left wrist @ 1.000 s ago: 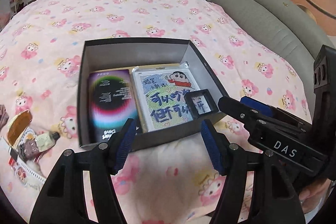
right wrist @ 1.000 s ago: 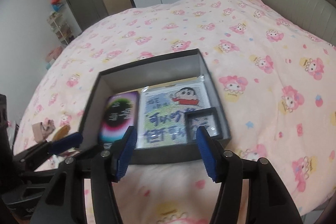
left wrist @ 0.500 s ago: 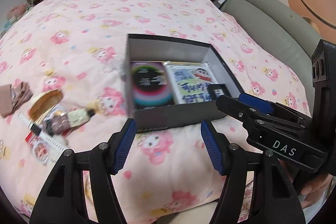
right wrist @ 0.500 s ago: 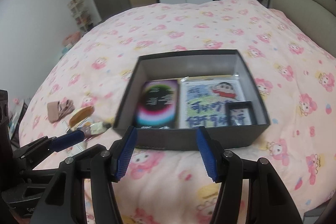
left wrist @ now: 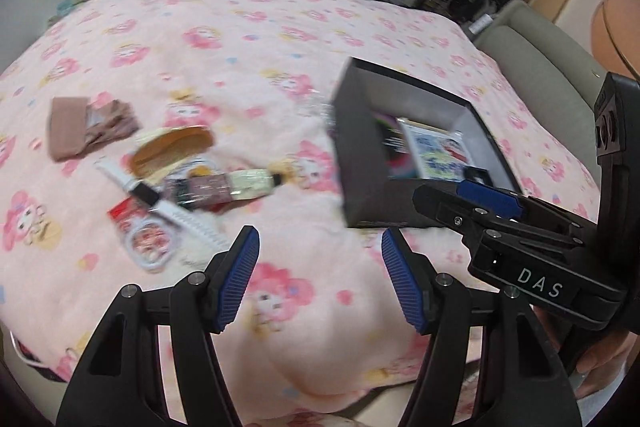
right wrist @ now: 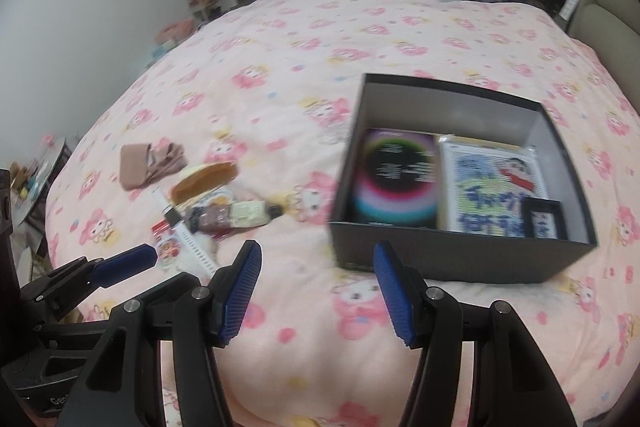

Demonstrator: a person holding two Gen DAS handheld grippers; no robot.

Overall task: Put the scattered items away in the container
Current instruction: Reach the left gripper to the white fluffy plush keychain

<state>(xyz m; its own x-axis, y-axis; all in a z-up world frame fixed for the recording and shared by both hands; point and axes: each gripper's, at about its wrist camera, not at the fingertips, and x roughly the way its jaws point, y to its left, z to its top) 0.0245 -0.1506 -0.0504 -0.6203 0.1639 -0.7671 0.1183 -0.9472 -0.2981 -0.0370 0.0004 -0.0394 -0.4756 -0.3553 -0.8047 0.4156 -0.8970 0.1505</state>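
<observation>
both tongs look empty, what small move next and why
Probably ease the open left tongs forward-left toward the white-strapped watch, the nearest item in the loose pile. Both they and the right tongs hold nothing, and the dark grey cardboard box still has room.

Black gripper [left wrist: 320, 279], ribbed blue pads [left wrist: 239, 277]

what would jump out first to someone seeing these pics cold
Probably the dark box sitting on the pink cartoon-print bedspread, with a black disc-pattern card, a cartoon picture and a small black frame lying flat inside. Next, the loose pile on the bedspread left of the box: a brown cloth, a watch, small packets. Both grippers, left and right, are open and empty in the foreground.
</observation>
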